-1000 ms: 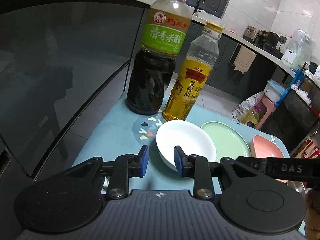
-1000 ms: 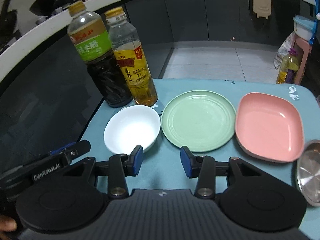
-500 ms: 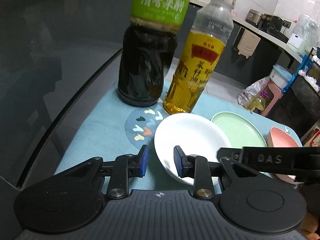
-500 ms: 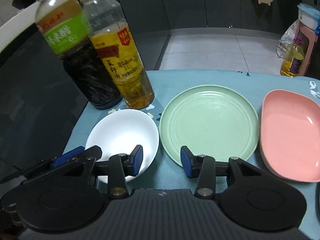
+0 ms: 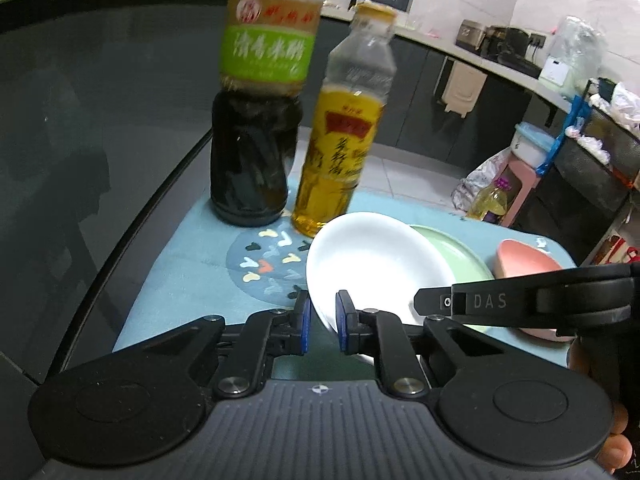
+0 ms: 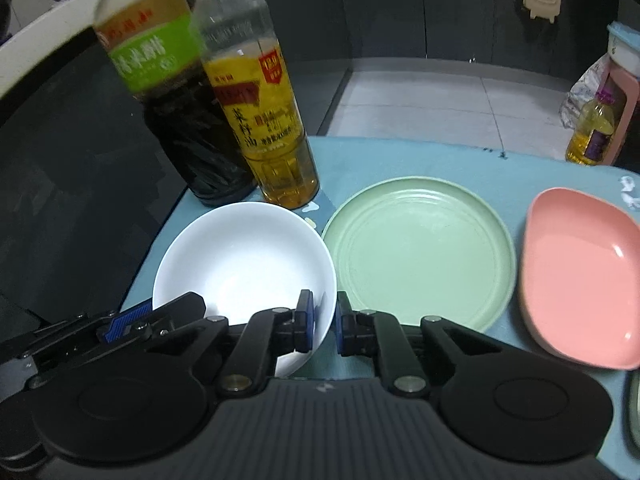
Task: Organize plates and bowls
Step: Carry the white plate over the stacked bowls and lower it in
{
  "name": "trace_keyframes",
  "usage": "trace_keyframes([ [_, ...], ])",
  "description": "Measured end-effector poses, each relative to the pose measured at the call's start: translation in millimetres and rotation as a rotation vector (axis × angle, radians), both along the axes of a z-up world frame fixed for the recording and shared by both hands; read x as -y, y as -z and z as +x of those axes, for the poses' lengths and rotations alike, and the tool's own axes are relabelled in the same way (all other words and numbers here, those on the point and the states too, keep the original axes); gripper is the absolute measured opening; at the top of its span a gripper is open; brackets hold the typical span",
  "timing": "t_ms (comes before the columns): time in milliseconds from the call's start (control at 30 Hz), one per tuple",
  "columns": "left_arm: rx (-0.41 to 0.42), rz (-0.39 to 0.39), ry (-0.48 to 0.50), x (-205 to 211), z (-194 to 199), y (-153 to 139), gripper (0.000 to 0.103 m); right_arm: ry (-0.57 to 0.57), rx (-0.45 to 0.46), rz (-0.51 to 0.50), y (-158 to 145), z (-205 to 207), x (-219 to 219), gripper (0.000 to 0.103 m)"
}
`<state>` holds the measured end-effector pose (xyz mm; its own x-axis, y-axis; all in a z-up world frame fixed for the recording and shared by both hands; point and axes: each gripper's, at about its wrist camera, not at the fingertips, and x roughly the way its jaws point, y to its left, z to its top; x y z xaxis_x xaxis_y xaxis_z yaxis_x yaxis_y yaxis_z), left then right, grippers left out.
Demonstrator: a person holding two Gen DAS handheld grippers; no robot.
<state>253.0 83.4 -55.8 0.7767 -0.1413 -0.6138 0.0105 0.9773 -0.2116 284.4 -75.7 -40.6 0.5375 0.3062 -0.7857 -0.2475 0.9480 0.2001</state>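
Observation:
A white bowl [image 5: 372,264] [image 6: 240,264] sits on the teal mat, and both grippers hold its near rim. My left gripper [image 5: 322,320] is closing its blue pads on the bowl's near left rim, which sits between them. My right gripper [image 6: 323,320] is closing on the near right rim, one pad inside the bowl and one outside. In the left wrist view the bowl looks tipped, overlapping the green plate [image 5: 460,256] [image 6: 420,248]. A pink dish [image 6: 580,280] [image 5: 524,258] lies right of the plate.
A dark vinegar bottle [image 5: 252,160] and a yellow oil bottle [image 5: 340,152] stand just behind the bowl. The teal mat [image 5: 192,272] lies on a dark glass table whose curved edge runs along the left. A steel dish [image 6: 634,404] shows at the far right edge.
Both grippers moved forward and down to the white bowl. Their jaws went from open to shut on its near rim. The bowl now looks tipped toward the green plate.

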Motion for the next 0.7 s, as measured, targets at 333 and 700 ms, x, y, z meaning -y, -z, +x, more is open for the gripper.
trace_keyframes([
  [333,0.083,-0.021,0.033,10,-54,-35,0.012,0.002,0.051,0.043,-30,-49,21,0.0],
  [700,0.143,-0.026,0.071,27,-111,-55,0.012,0.005,0.11,0.05,-52,-113,39,0.0],
])
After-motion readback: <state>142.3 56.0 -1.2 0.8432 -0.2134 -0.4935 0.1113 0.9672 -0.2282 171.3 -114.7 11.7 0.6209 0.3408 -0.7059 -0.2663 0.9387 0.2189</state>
